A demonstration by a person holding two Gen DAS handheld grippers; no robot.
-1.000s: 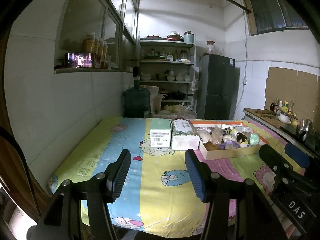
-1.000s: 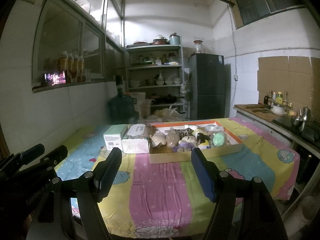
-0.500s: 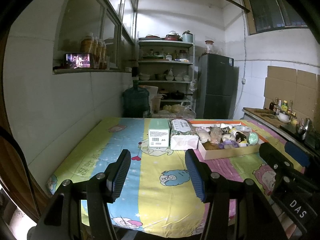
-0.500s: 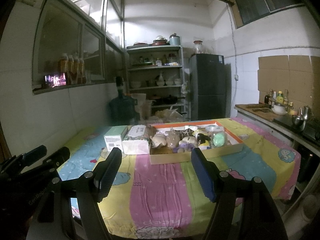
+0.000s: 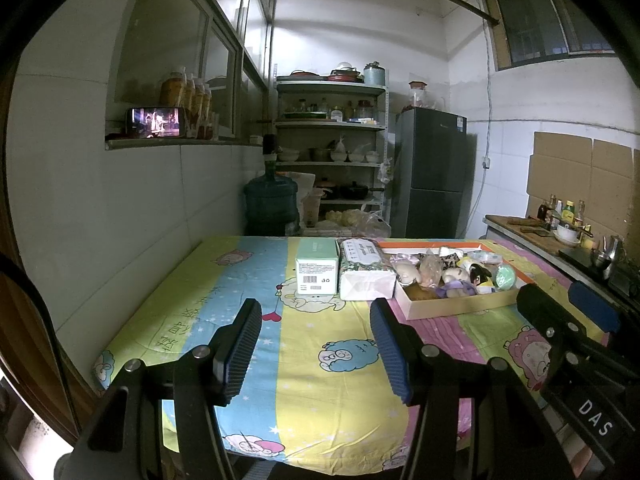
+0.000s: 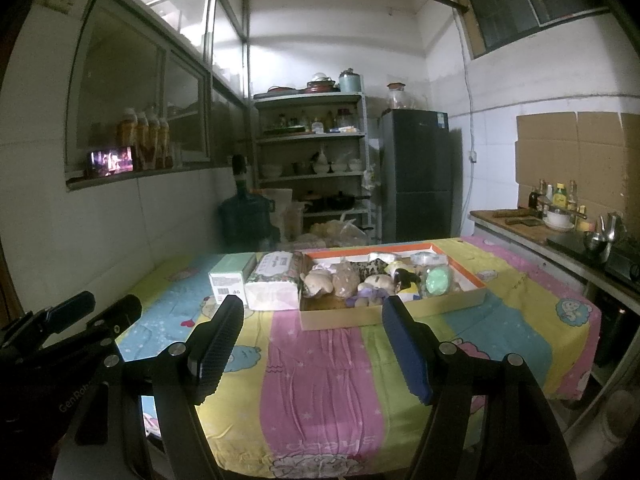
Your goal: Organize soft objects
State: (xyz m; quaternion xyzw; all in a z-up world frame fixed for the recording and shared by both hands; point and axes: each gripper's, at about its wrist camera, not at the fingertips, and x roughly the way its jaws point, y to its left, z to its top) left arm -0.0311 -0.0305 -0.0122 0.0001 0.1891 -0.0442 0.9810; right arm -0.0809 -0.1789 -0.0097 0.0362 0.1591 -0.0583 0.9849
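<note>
Both grippers hang at table's near edge, jaws apart, nothing held. Tray of soft toys point(image 6: 390, 316) sits dead ahead of R gripper point(image 6: 312, 344), off to the right of L gripper point(image 5: 316, 350), so R's nearer.

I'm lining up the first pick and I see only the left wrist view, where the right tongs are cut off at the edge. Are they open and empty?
Observer: Yes. The right tongs stand open with nothing between them, short of the tray; its near wall shows in the gap.
Operator: And the table's right edge? The right tongs block it for me.
Observer: The cloth hangs over that edge, with a gap between it and the counter.
</note>
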